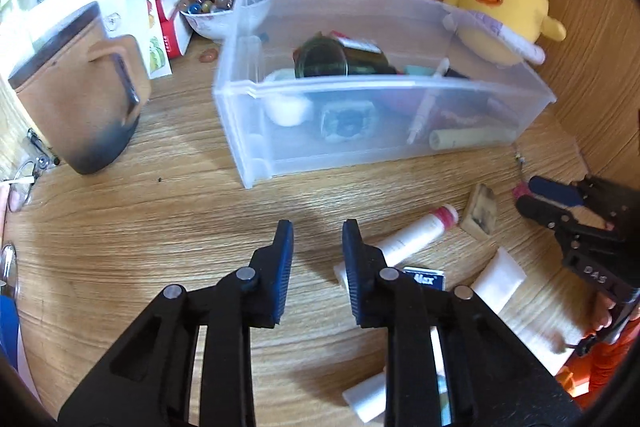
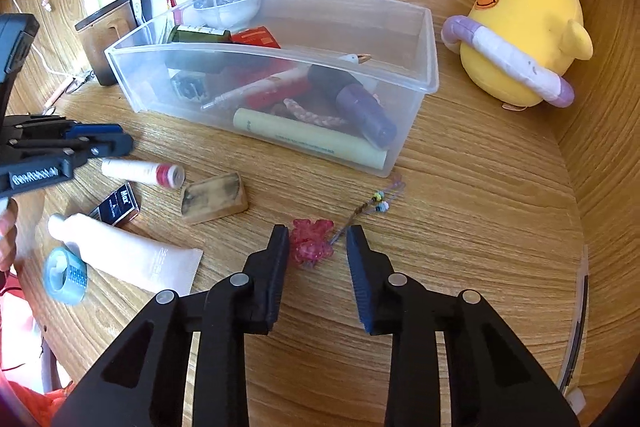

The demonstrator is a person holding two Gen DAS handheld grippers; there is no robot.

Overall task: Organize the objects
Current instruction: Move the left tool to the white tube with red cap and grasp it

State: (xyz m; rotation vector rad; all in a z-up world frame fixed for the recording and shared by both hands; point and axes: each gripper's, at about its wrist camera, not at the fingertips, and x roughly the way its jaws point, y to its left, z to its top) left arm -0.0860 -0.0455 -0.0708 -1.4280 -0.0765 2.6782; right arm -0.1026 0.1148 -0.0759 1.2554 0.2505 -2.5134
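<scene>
Hovering over bare wood, your left tool [image 1: 316, 239] has its jaws narrowed to a small gap with nothing between them. Your right tool [image 2: 318, 241] is likewise narrowed but not pinching: the pink charm [image 2: 311, 242] lies on the table [image 2: 480, 227] against the left pad, clear of the right one, its beaded string [image 2: 376, 205] trailing away towards the clear bin [image 2: 416, 79].

Close by your left tool lie a white bottle with a red cap [image 1: 416, 233], partly hidden behind the right finger, a wooden block [image 1: 480, 213], a dark small box [image 1: 426, 279] and a white tube [image 2: 132, 255]; a tape roll [image 2: 66, 275] sits near the table's edge.

The bin already holds a green bottle [image 1: 340, 61], a cream tube [image 2: 312, 139] and a purple bottle [image 2: 364, 111]; its frosted wall blurs the rest. A yellow plush chick [image 2: 524, 27] stands just right of it, clutter piled to the left. Open table lies between both tools and the bin.
</scene>
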